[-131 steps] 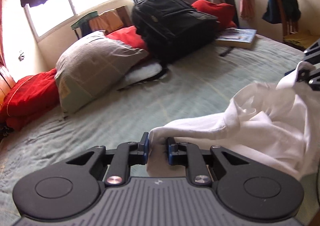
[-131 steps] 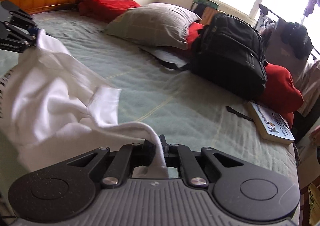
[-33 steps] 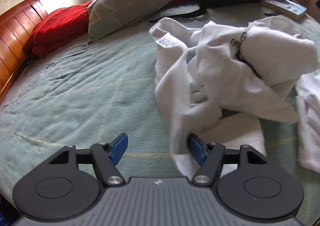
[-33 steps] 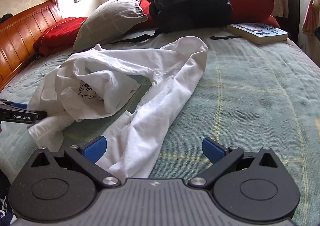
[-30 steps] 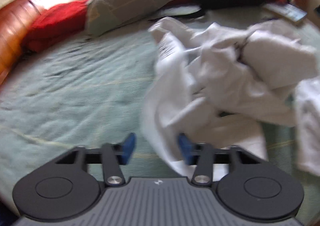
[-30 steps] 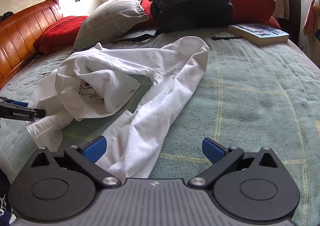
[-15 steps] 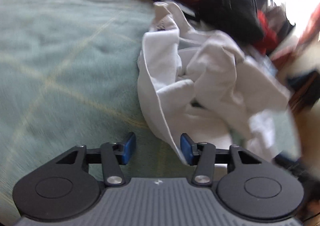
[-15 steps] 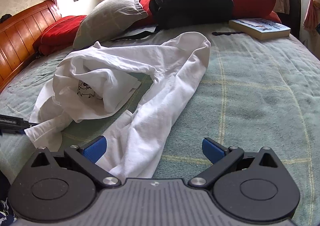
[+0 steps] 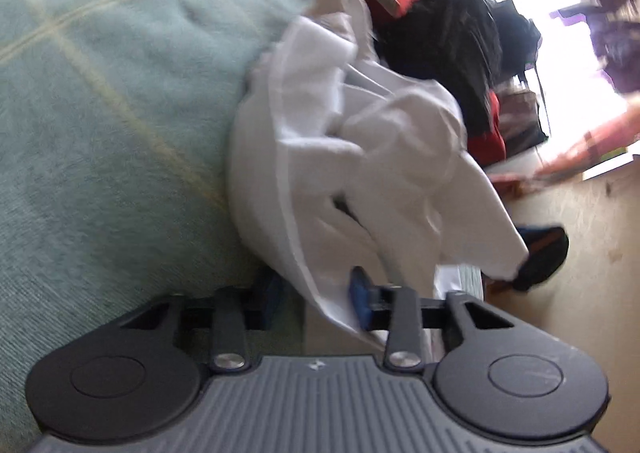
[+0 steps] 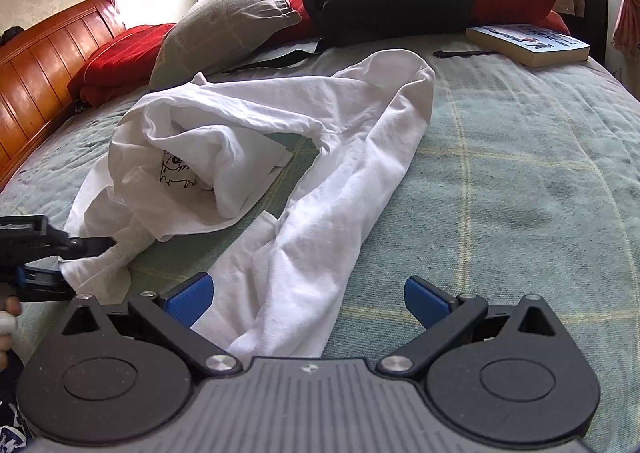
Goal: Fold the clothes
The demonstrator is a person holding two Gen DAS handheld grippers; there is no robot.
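The folding is judged to be only at its start: the white shirt (image 10: 256,157) is seen crumpled in the middle of the bed (image 10: 520,173), with one part bunched around a small black drawing and a long part stretched toward the 6 o'clock edge of the right wrist view, and no flat layer or neat fold is seen. Spreading and all folds are left to do. The left gripper (image 9: 316,295), at 9 o'clock in the right wrist view, has just been closing its jaws; they stand narrow, with a hem of the shirt between them, but a firm pinch cannot be told. The right gripper (image 10: 306,303) is held wide open, cloth lying between its fingers, nothing grasped.
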